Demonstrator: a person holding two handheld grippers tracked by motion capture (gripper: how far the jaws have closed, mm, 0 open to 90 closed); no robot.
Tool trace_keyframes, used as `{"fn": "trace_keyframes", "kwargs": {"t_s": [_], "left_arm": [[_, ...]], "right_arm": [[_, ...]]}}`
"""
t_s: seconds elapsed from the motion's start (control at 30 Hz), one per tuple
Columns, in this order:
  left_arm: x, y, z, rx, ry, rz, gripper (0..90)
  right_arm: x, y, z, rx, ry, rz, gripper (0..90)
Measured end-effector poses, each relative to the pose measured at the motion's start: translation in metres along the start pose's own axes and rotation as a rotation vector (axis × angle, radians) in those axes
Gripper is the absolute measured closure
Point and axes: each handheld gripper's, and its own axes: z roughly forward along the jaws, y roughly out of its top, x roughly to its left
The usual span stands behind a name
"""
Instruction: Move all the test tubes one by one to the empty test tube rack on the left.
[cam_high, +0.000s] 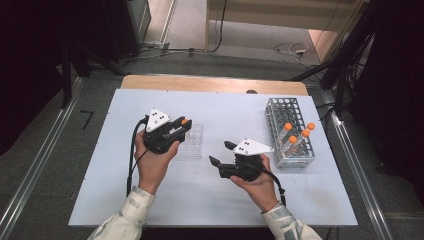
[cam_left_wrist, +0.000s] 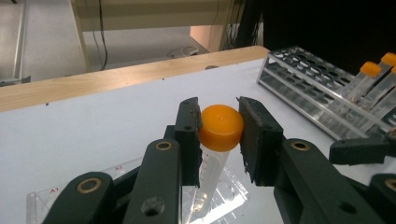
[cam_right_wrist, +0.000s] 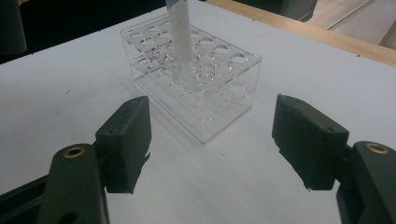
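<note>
My left gripper (cam_high: 183, 125) is shut on an orange-capped clear tube (cam_left_wrist: 221, 128), holding it by the cap over the clear plastic rack (cam_high: 192, 141). In the right gripper view the tube's body (cam_right_wrist: 183, 42) reaches down into one of the clear rack's (cam_right_wrist: 201, 88) holes. My right gripper (cam_high: 223, 153) stands open above the table, to the right of the clear rack, with nothing between its jaws. Its fingers (cam_right_wrist: 126, 140) frame the rack from a short distance.
A metal wire rack (cam_high: 290, 131) at the right holds three more orange-capped tubes (cam_high: 287, 135). The white table top (cam_high: 200, 195) has a wooden strip (cam_high: 215, 84) along its far edge. Cables lie on the floor beyond.
</note>
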Motion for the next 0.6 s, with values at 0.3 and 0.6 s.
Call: {"fn": "trace_keyframes", "kwargs": {"t_s": [0.3,0.6], "left_arm": [[-0.006,-0.025,0.011,0.019,0.032,0.053,70.1],[-0.004,-0.026,0.012,0.016,0.026,0.029,69.9]], "right_arm": [[0.001,0.000,0.000,0.002,0.000,-0.002,26.4],[0.001,-0.001,0.001,0.005,-0.001,-0.005,26.4]]}}
